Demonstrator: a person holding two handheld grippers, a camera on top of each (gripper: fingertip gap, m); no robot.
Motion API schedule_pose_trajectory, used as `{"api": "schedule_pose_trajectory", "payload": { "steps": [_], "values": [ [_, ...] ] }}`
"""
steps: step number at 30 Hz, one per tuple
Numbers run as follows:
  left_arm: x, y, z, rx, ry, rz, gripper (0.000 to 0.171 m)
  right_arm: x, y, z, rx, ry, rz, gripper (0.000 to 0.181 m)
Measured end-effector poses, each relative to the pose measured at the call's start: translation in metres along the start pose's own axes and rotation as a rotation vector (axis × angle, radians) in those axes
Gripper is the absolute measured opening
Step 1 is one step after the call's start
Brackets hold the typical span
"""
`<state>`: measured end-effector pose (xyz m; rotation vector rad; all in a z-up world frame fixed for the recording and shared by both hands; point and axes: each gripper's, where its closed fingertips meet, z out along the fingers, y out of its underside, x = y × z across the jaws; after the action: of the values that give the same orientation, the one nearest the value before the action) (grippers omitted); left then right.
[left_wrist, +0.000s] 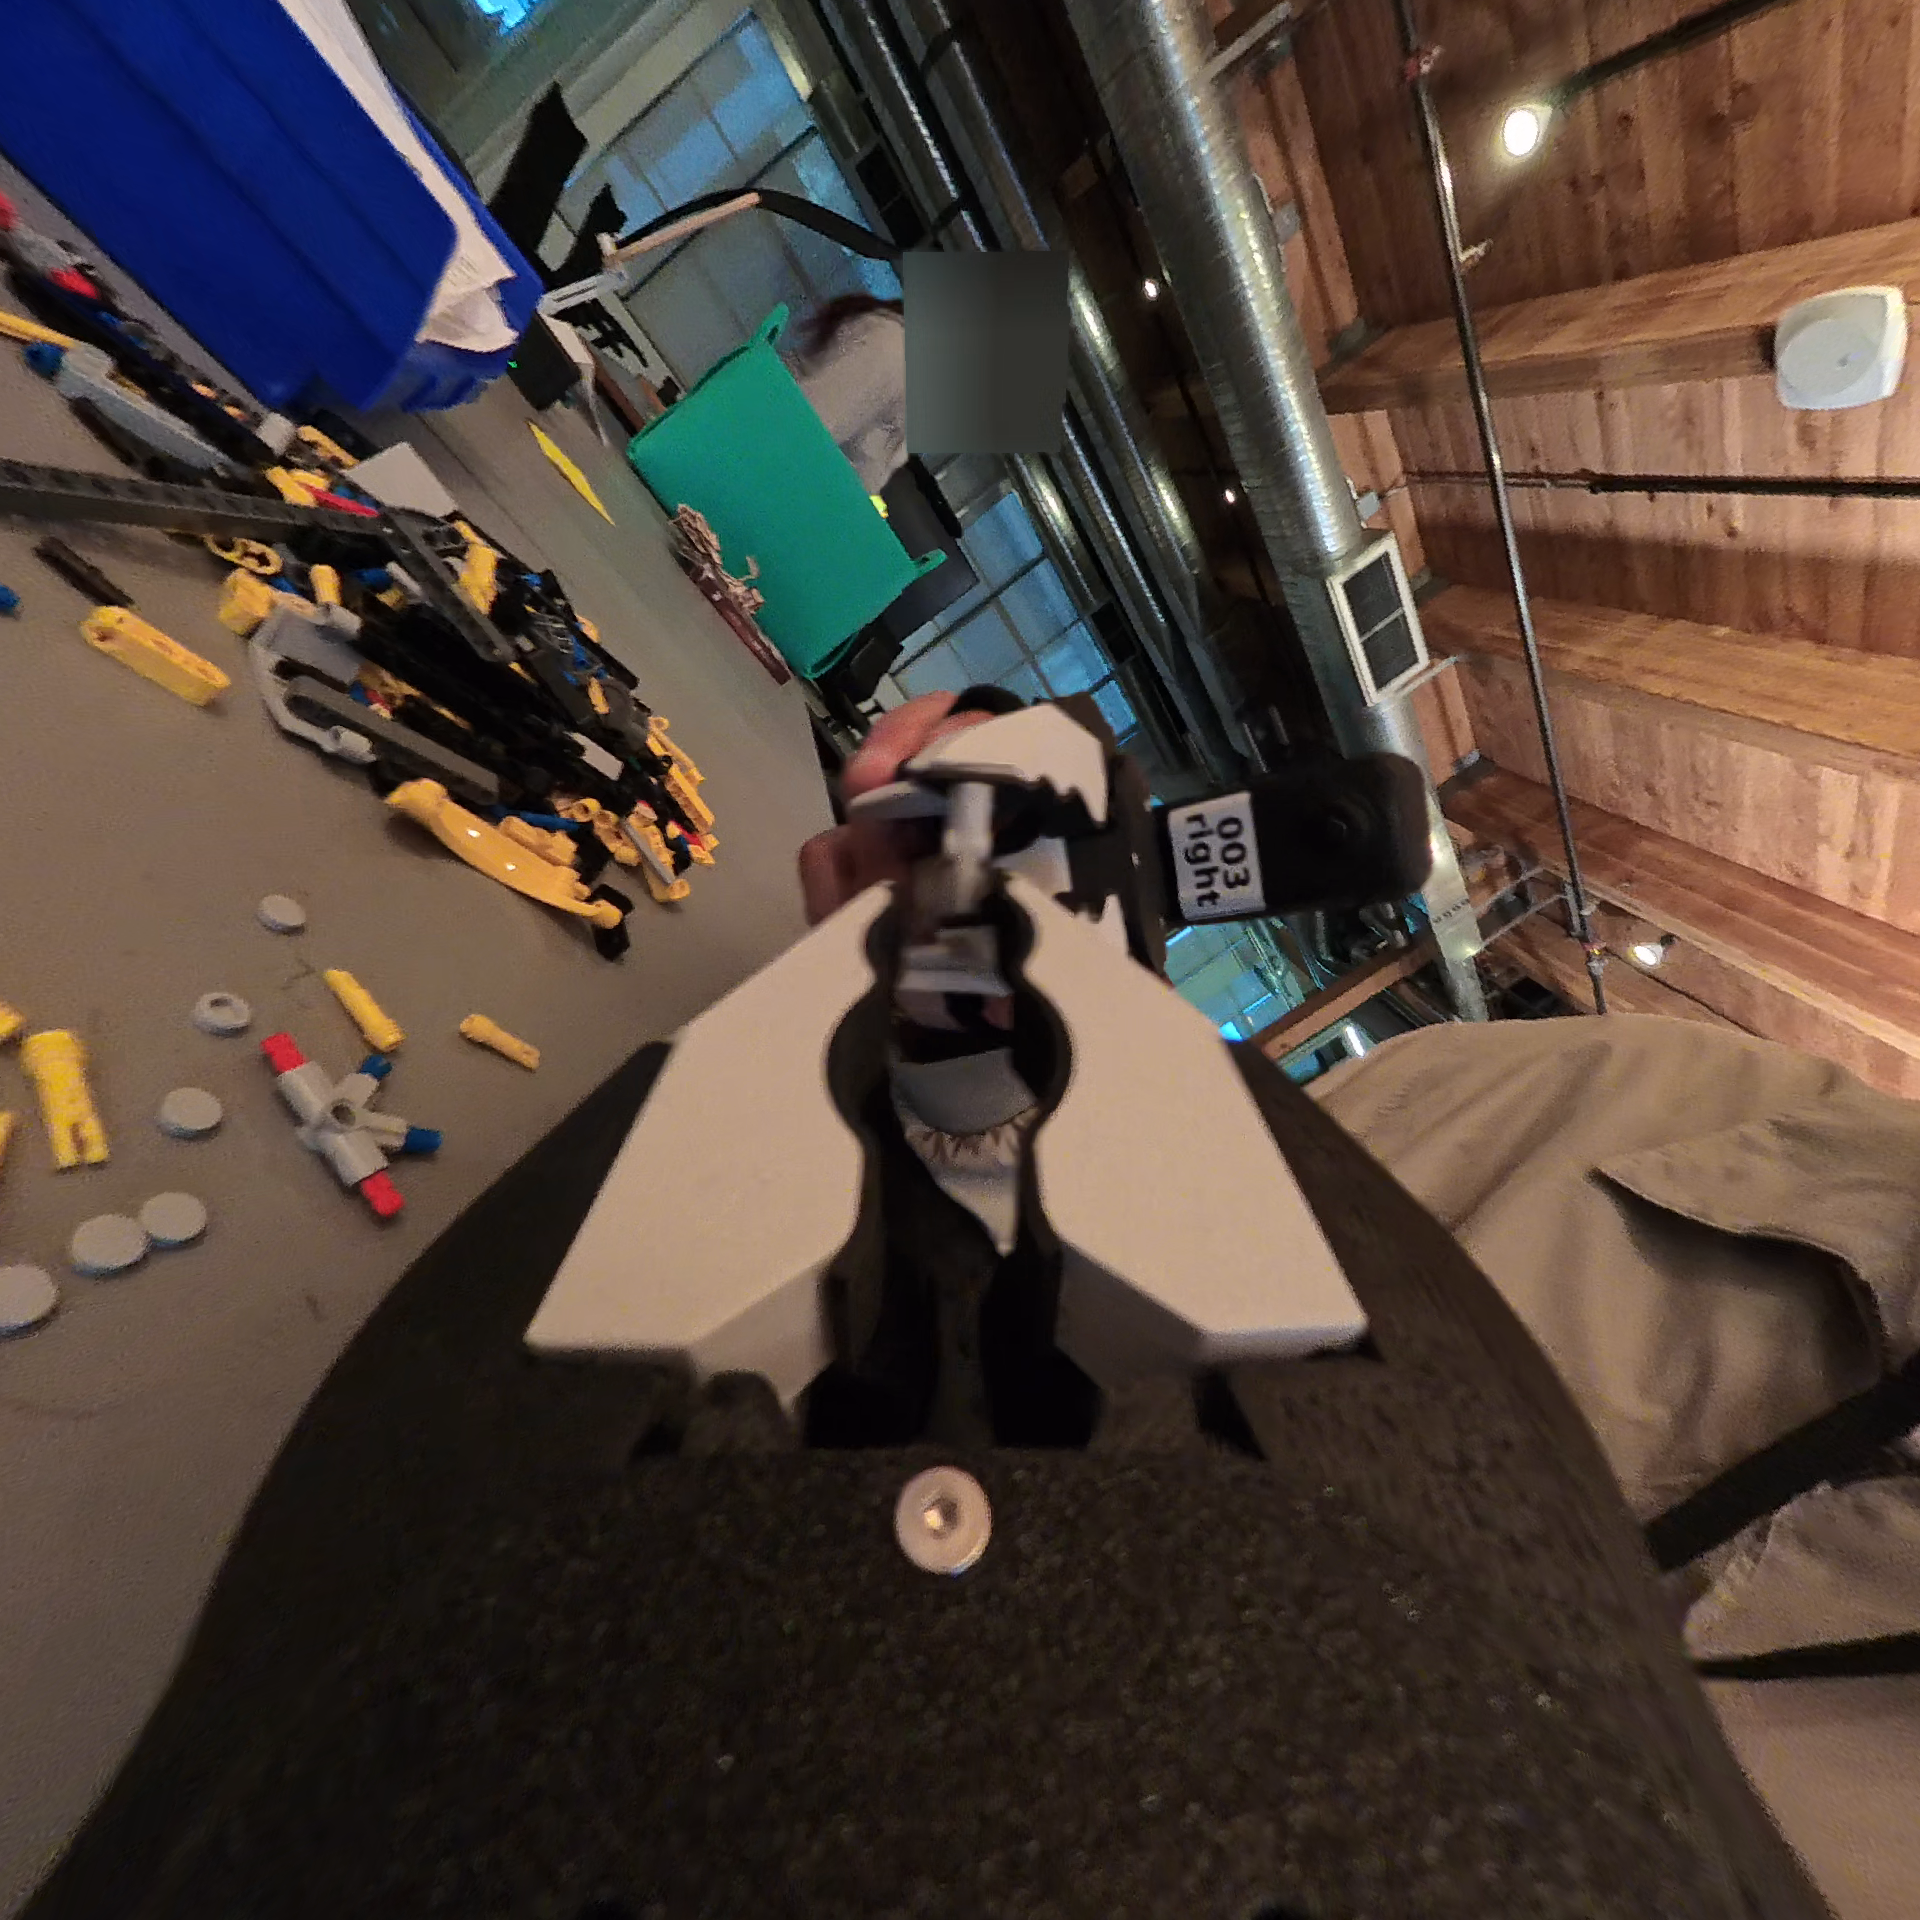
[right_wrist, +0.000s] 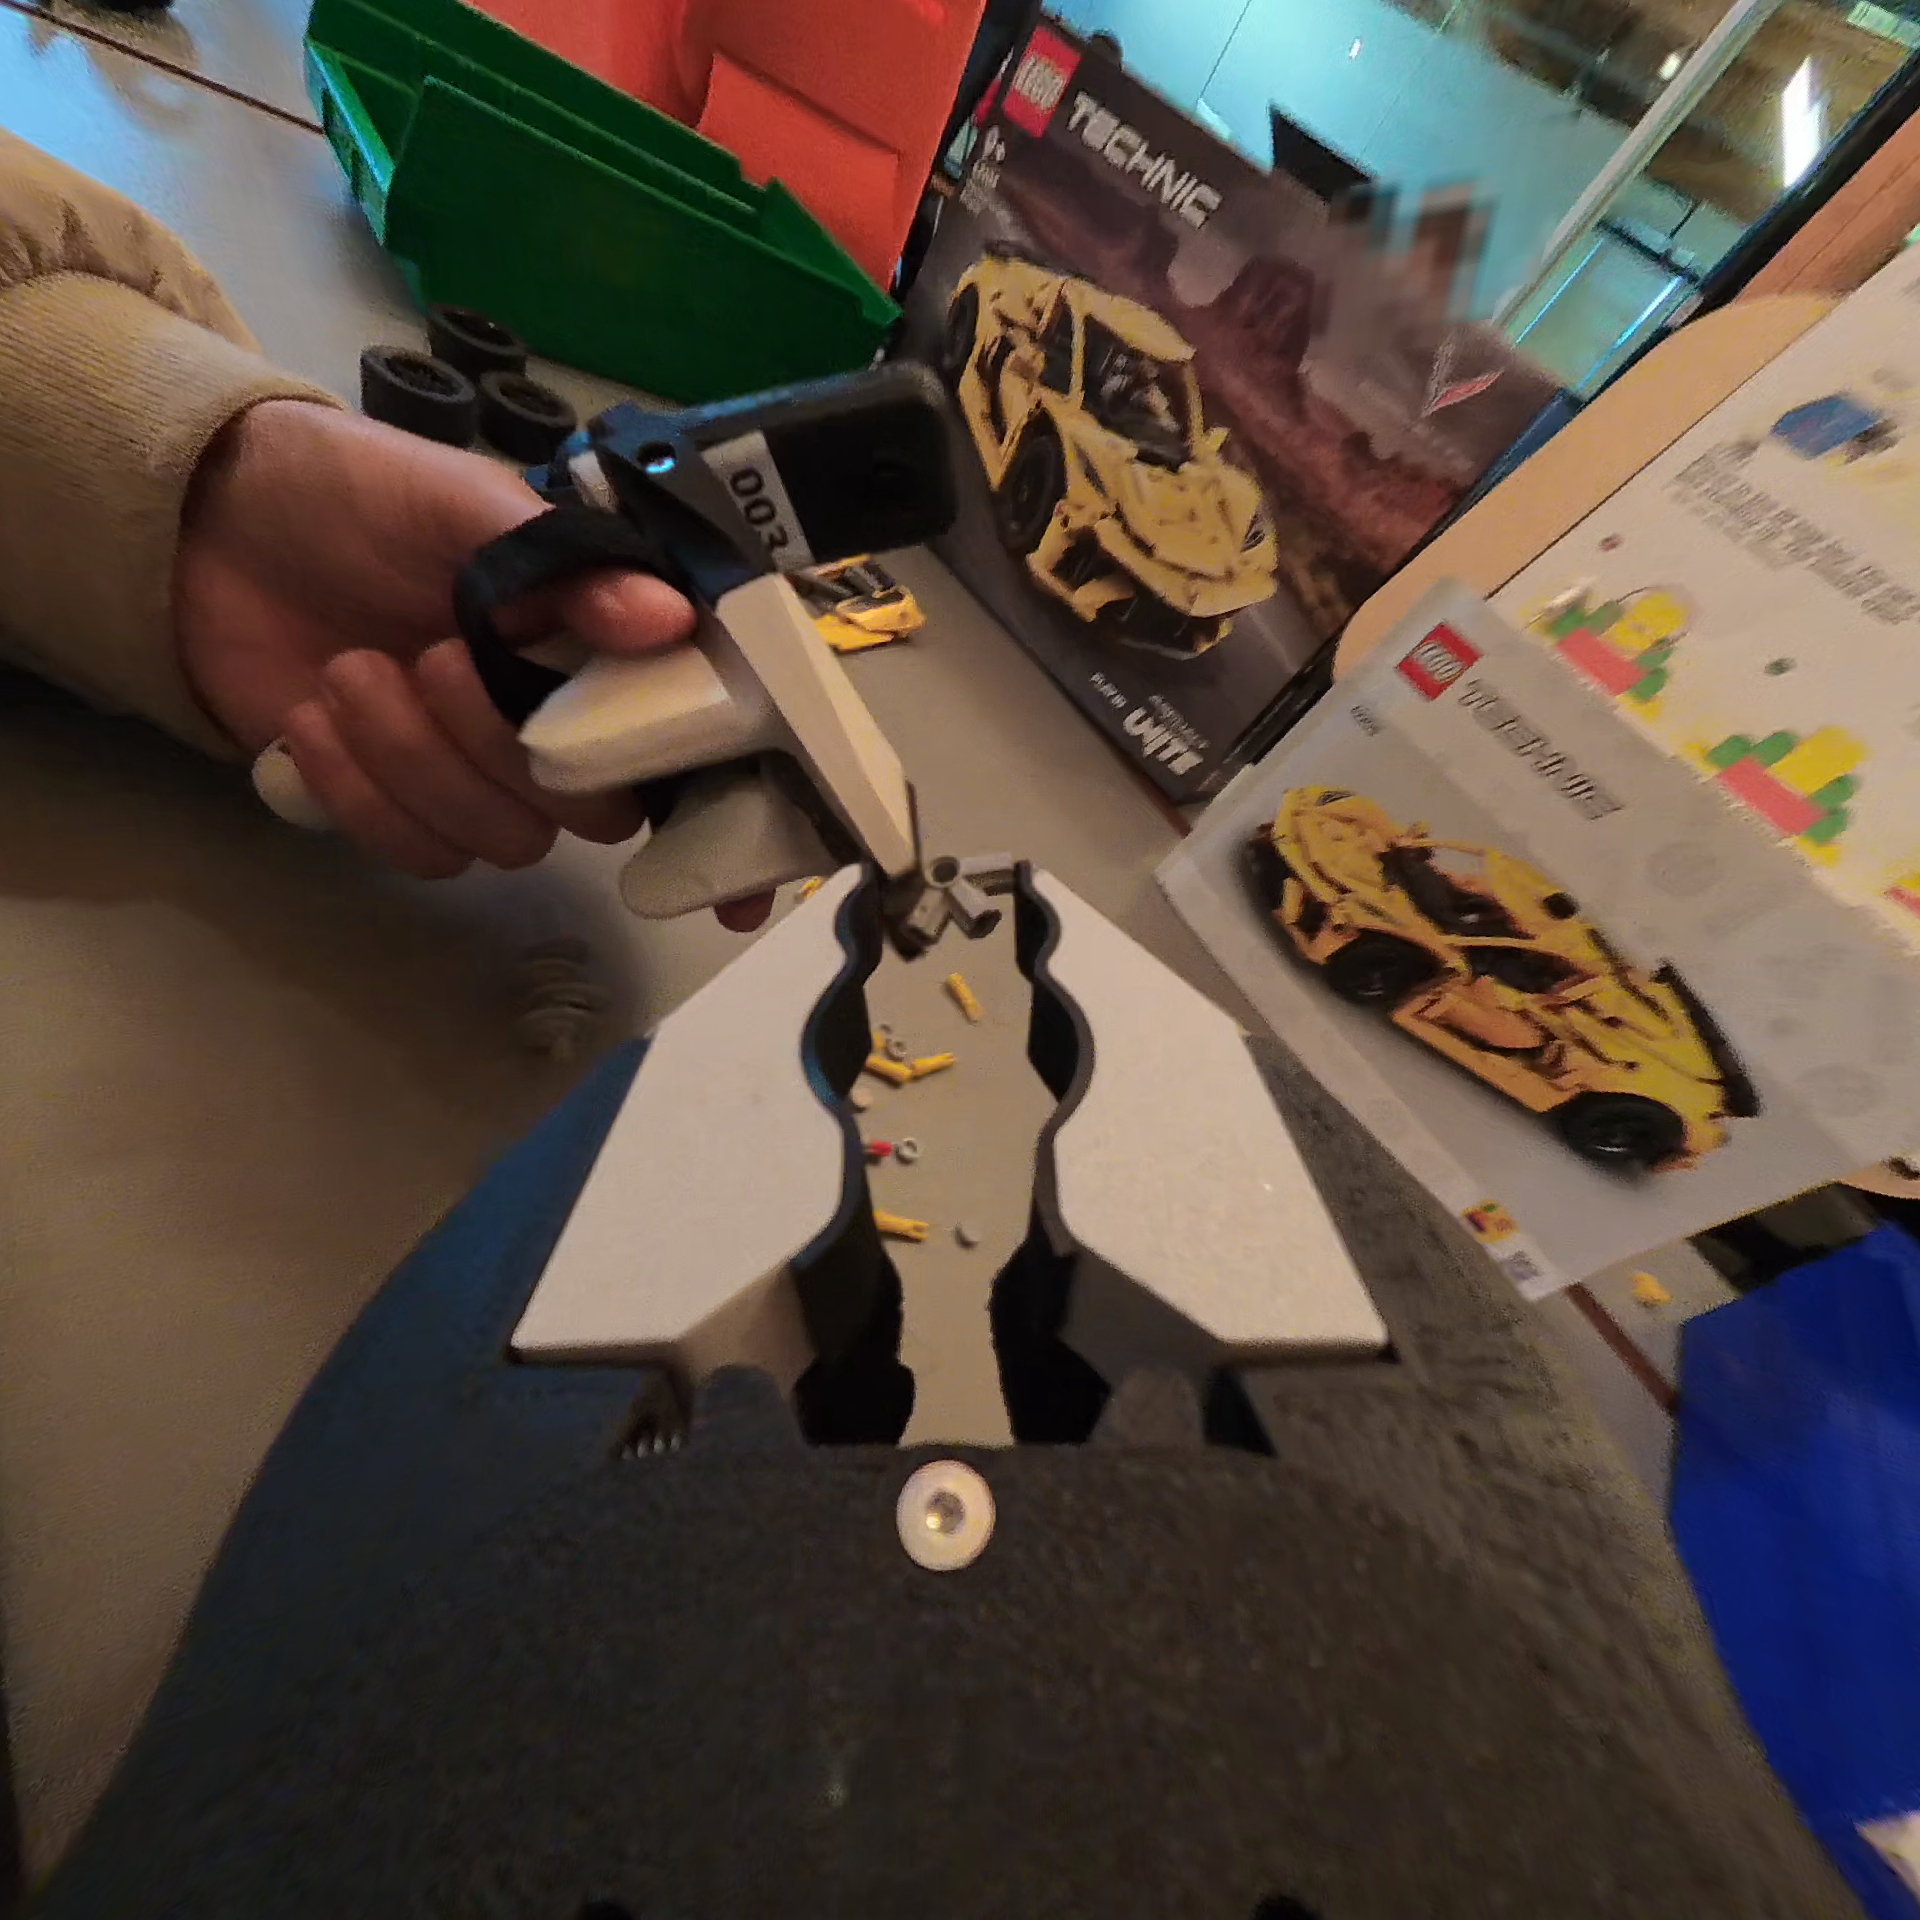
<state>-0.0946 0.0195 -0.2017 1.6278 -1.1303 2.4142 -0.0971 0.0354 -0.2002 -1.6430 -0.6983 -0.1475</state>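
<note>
Right up close, the right hand-held gripper (right_wrist: 940, 883) had its pale fingers spread apart with nothing between them, only scattered yellow pins (right_wrist: 902, 1065) on the grey worktop (right_wrist: 260, 1039) showing through the gap. Just past its tips hung a small grey connector piece (right_wrist: 951, 904), pinched at one end by the left hand-held gripper (right_wrist: 899, 868), whose fingers were closed down to a point on it and which a hand (right_wrist: 395, 644) in a tan sleeve held from the worktop's left side. In the left wrist view the same piece (left_wrist: 956, 873) sat right at the fingertips, partly hidden, with the other tool beyond it. It looked like light, hard plastic, stiff and probably a bit slick, so the free end sticking out seemed the place to take hold. Farther out, an instruction booklet (right_wrist: 1507, 935) lay toward the right edge, black tyres (right_wrist: 468, 384) sat near the far left, and a green bin (right_wrist: 623, 229) and the boxed set (right_wrist: 1195, 416) stood at the back. The left view also showed a loose heap of yellow and black parts (left_wrist: 499, 707) and a blue bin (left_wrist: 229, 187) beyond.
</note>
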Motion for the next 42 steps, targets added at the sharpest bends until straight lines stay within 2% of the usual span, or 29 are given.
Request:
{"api": "schedule_pose_trajectory", "payload": {
  "steps": [1,3,4,6,8,10,12,15,17,20,22,23,25,28,31,36,38,42],
  "values": [
    [-0.002,-0.004,-0.003,0.001,-0.012,0.000,0.033,0.010,-0.001,-0.006,0.007,0.032,0.004,0.024],
    [-0.006,-0.019,-0.017,0.036,-0.052,0.038,0.037,0.046,0.021,-0.023,-0.074,0.135,0.019,0.024],
    [-0.010,-0.027,-0.026,0.050,-0.090,0.068,0.038,0.071,0.043,-0.035,-0.149,0.212,0.063,0.024],
    [-0.017,-0.042,-0.042,0.071,-0.168,0.123,0.038,0.115,0.105,-0.065,-0.350,0.366,0.221,0.024],
    [-0.021,-0.054,-0.055,0.108,-0.213,0.149,0.038,0.134,0.161,-0.093,-0.502,0.447,0.441,0.024],
    [-0.023,-0.061,-0.062,0.139,-0.209,0.127,0.037,0.142,0.182,-0.107,-0.486,0.477,0.630,0.024],
    [-0.024,-0.063,-0.065,0.162,-0.190,0.083,0.037,0.148,0.185,-0.113,-0.436,0.481,0.718,0.025],
    [-0.028,-0.064,-0.066,0.181,-0.179,0.039,0.036,0.152,0.198,-0.123,-0.520,0.526,0.667,0.036],
    [-0.028,-0.064,-0.067,0.179,-0.174,0.024,0.036,0.150,0.195,-0.121,-0.522,0.529,0.637,0.041],
    [-0.030,-0.066,-0.071,0.184,-0.197,0.033,0.035,0.133,0.153,-0.089,-0.418,0.419,0.576,0.045],
    [-0.032,-0.068,-0.074,0.179,-0.232,0.058,0.035,0.102,0.122,-0.052,-0.382,0.262,0.514,0.037],
    [-0.034,-0.069,-0.075,0.175,-0.253,0.076,0.035,0.087,0.116,-0.036,-0.414,0.205,0.500,0.032],
    [-0.037,-0.069,-0.078,0.164,-0.288,0.104,0.035,0.064,0.120,-0.005,-0.517,0.102,0.468,0.026],
    [-0.040,-0.068,-0.080,0.154,-0.319,0.117,0.035,0.060,0.140,0.030,-0.671,0.002,0.428,0.027],
    [-0.041,-0.062,-0.075,0.110,-0.334,0.146,0.034,0.067,0.160,0.048,-0.770,-0.053,0.408,0.027],
    [-0.040,-0.050,-0.065,0.019,-0.368,0.234,0.034,0.066,0.174,0.055,-0.816,-0.146,0.517,0.025],
    [-0.039,-0.046,-0.062,-0.004,-0.364,0.246,0.034,0.069,0.172,0.057,-0.775,-0.150,0.528,0.004],
    [-0.043,-0.042,-0.062,-0.027,-0.384,0.261,0.034,0.092,0.160,0.041,-0.715,-0.054,0.512,0.003]
  ]
}}
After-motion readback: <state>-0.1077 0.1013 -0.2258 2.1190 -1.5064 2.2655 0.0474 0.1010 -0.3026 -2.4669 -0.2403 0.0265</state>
